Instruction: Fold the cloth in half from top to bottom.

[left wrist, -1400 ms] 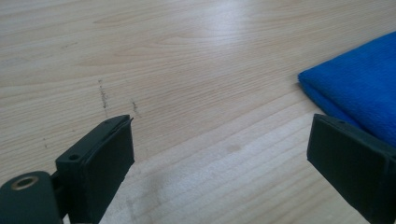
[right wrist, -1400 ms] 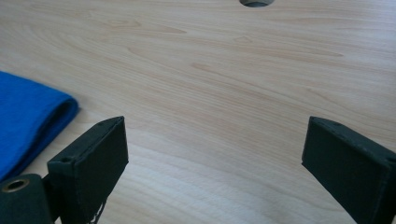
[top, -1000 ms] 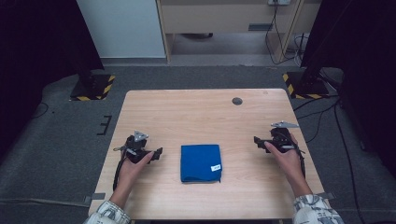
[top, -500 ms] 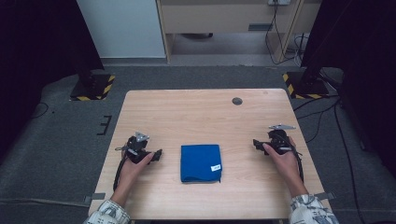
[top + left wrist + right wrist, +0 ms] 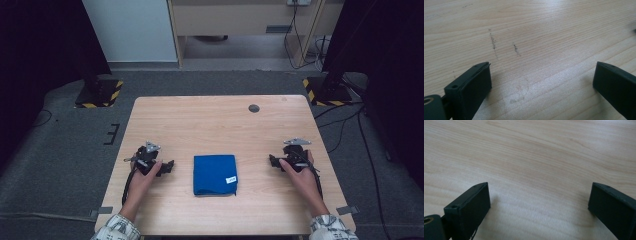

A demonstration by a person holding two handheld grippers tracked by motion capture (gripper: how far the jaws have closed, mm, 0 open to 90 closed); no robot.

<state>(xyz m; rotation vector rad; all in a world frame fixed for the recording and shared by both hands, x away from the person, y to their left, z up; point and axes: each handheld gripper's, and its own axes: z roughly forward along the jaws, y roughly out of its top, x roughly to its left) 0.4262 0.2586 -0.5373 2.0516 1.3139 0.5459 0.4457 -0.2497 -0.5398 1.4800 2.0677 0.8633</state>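
Note:
A folded blue cloth with a small white tag lies flat near the front middle of the wooden table. My left gripper rests on the table a little to the cloth's left, held by a hand. My right gripper rests to the cloth's right, also in a hand. In the left gripper view the gripper stands open over bare, scuffed wood. In the right gripper view the gripper is open too, with only wood between its jaws.
A small dark round hole sits near the table's far right edge. Black stands with yellow-striped feet flank the table on the floor. Cables run along the floor at the right.
The right hand and its gripper have slid slightly left and nearer the front edge. The left gripper and the cloth have stayed put.

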